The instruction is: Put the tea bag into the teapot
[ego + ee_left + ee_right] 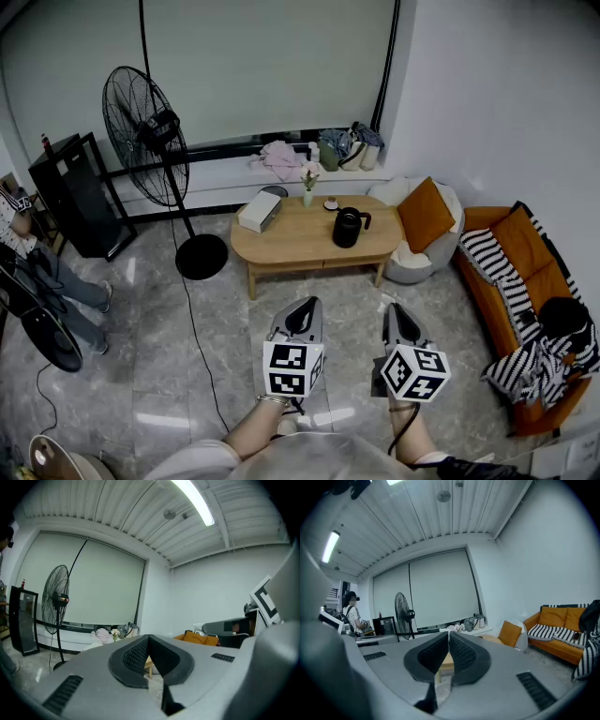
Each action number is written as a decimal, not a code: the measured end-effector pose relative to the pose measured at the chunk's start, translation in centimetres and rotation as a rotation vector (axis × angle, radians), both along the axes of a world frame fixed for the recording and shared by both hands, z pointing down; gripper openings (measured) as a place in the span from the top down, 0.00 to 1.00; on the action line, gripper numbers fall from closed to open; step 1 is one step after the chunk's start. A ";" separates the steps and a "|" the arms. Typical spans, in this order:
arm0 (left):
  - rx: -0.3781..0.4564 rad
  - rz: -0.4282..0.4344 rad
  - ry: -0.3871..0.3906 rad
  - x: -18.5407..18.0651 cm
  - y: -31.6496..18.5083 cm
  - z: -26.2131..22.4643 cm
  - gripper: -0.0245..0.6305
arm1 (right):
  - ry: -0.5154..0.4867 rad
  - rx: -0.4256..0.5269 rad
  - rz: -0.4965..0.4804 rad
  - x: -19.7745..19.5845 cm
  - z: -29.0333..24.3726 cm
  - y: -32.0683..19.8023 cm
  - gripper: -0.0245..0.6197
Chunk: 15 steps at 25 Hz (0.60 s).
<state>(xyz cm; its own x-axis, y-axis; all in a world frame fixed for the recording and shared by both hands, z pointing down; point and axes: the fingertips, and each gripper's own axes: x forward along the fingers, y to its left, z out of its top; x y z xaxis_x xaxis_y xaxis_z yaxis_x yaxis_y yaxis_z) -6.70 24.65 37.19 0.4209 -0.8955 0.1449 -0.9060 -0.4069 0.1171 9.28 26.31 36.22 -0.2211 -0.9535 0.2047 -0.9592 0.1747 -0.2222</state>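
A black teapot [350, 227] stands on the right half of a low oval wooden table [300, 243] across the room. Near it are a small round item [330, 203], too small to identify, a little flower vase [307, 192] and a white box [260, 211]. I cannot make out a tea bag. My left gripper [301, 315] and right gripper [397, 320] hover side by side over the floor, well short of the table. Both are shut with nothing between the jaws, as the left gripper view [148, 639] and right gripper view [449, 637] confirm.
A tall standing fan [146, 129] with a round base [202, 256] stands left of the table, its cable trailing over the floor. A beanbag seat with an orange cushion [424, 215] and an orange sofa [521, 277] are on the right. A person [37, 262] stands far left by a black cabinet [75, 192].
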 end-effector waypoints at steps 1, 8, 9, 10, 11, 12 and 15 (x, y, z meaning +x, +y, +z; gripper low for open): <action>0.001 0.002 -0.001 0.1 -0.1 0.1 0.96 | -0.001 0.001 0.001 0.1 0.1 0.0 0.90; 0.003 0.015 0.001 -0.5 -0.2 0.3 0.96 | 0.008 -0.001 0.012 -0.6 0.1 0.0 0.90; 0.003 0.018 0.000 -0.6 -0.3 0.3 0.96 | 0.008 -0.003 0.013 -0.8 0.1 0.0 0.90; 0.003 0.022 -0.001 -0.8 -0.4 0.4 0.96 | 0.003 -0.004 0.015 -1.0 0.2 -0.1 0.90; 0.003 0.026 -0.001 -1.0 -0.5 0.4 0.96 | -0.005 -0.006 0.018 -1.2 0.3 -0.2 0.90; 0.004 0.029 -0.001 -1.2 -0.6 0.5 0.96 | -0.017 -0.009 0.022 -1.4 0.4 -0.2 0.90; 0.004 0.037 0.001 -1.8 -0.9 0.6 0.96 | -0.030 -0.020 0.035 -1.8 0.8 -0.4 0.90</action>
